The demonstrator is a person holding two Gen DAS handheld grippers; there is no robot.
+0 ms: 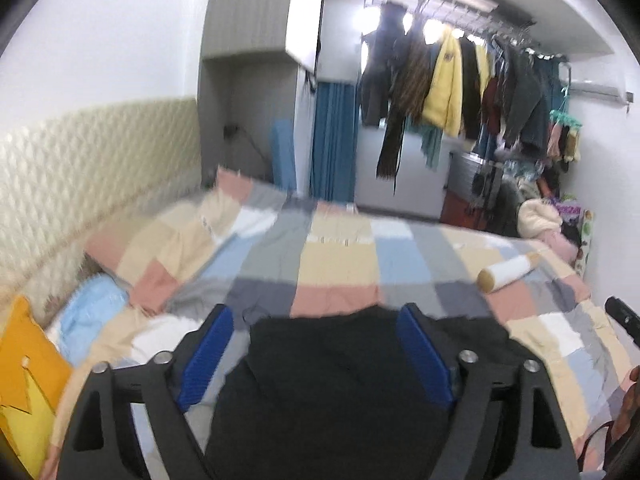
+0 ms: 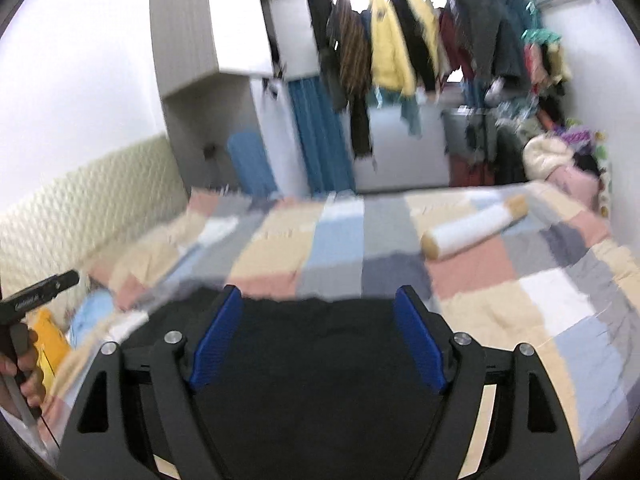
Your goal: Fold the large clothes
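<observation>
A large black garment (image 1: pixel 332 380) lies flat on a bed with a patchwork checked cover (image 1: pixel 340 256). My left gripper (image 1: pixel 316 316) is open, its blue pads wide apart above the garment's far edge. In the right wrist view the same black garment (image 2: pixel 320 360) fills the near area and my right gripper (image 2: pixel 320 300) is open above its far edge, holding nothing. The left gripper's black body and the hand holding it show at the left edge of the right wrist view (image 2: pixel 24 312). Both views are blurred.
A white roll with tan ends (image 2: pixel 472 228) lies on the bed at the far right. Pillows, a light blue one (image 1: pixel 92 312) and an orange cushion (image 1: pixel 24 360), sit at the left by a padded wall. Clothes hang on a rail (image 1: pixel 460 76) beyond the bed.
</observation>
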